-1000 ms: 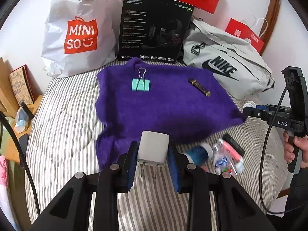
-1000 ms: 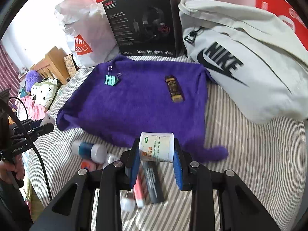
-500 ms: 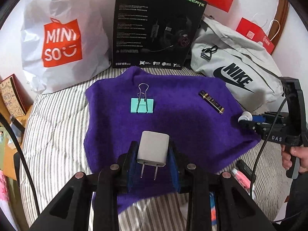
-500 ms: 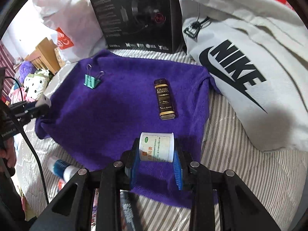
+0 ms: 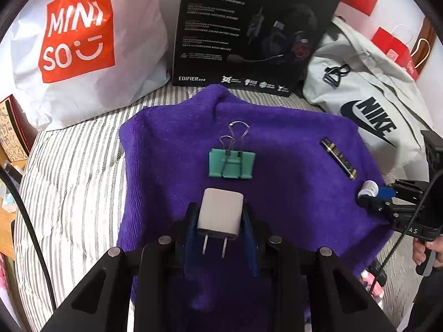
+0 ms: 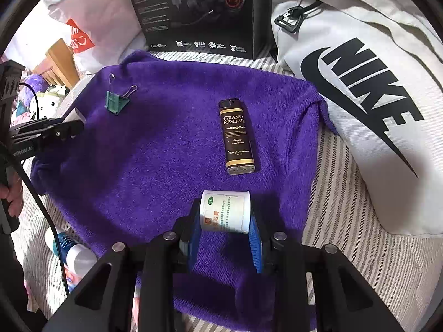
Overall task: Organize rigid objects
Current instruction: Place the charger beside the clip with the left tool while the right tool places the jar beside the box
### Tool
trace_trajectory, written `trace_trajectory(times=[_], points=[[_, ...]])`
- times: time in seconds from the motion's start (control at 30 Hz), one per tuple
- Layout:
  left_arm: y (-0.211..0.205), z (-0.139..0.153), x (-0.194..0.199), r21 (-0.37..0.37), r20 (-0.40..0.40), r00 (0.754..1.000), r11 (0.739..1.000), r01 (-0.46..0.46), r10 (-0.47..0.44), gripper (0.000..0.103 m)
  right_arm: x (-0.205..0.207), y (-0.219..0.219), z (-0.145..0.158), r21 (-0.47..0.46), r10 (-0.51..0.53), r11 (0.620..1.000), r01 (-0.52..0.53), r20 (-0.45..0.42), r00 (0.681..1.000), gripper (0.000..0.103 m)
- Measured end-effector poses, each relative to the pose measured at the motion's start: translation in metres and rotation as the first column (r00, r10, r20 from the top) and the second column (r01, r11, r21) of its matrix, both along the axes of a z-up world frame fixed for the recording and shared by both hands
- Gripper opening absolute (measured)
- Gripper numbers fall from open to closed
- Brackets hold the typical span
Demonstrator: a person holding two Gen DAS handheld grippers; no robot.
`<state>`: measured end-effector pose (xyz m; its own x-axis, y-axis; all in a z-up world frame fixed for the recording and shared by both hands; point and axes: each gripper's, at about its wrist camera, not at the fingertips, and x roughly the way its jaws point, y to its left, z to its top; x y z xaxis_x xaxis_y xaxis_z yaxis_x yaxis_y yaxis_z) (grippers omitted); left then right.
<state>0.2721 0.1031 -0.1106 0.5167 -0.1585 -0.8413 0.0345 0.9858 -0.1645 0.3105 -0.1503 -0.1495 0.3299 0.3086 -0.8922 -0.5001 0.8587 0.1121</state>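
Both grippers have moved forward over the purple towel (image 5: pixel 290 166) since a second ago, when they sat back over the striped bedcover (image 5: pixel 72 171) near the loose tubes and bottles. The left gripper (image 5: pixel 220 221) has its jaws closed narrowly on a white charger plug (image 5: pixel 220 213), prongs pointing back toward the camera, at lower centre of the left view; it now hangs over the towel just short of the green binder clip (image 5: pixel 231 163), which was far up the frame before. The clip lies flat mid-frame with its wire handles pointing away. To the right on the towel lies the dark lighter (image 5: pixel 338 158), at a slant. The right gripper (image 6: pixel 224 229) has its jaws clamped on a small white jar (image 6: pixel 225 211) lying on its side, at lower centre of the right view, now over the towel just short of the lighter (image 6: pixel 236 136); earlier it hovered beyond the towel's near edge. At right centre of the left view the right gripper appears with the jar's end showing. A blue-and-white bottle (image 6: pixel 69 249) stays off the towel at lower left of the right view. The black headset box (image 5: pixel 249 27), the white shopping bag (image 5: pixel 83 41) and the grey sports bag (image 5: pixel 373 105) fill the top of the frame, larger than before.
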Motion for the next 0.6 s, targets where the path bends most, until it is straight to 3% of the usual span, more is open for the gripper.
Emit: trace_trajectory(times=[0.2,0.6], points=[[0.001,-0.007,0.017,0.015,-0.018,1.000,1.000,0.003,-0.003,0.029,0.005,0.003,-0.003,-0.017,0.015,1.000,-0.015,0.006,1.000,0.031],[-0.016,-0.013,0.022,0.134,-0.016,1.000,0.991,0.024,-0.022,0.030,0.003,0.005,-0.004,-0.031,0.053,0.998,-0.052,0.028,0.998,0.031]])
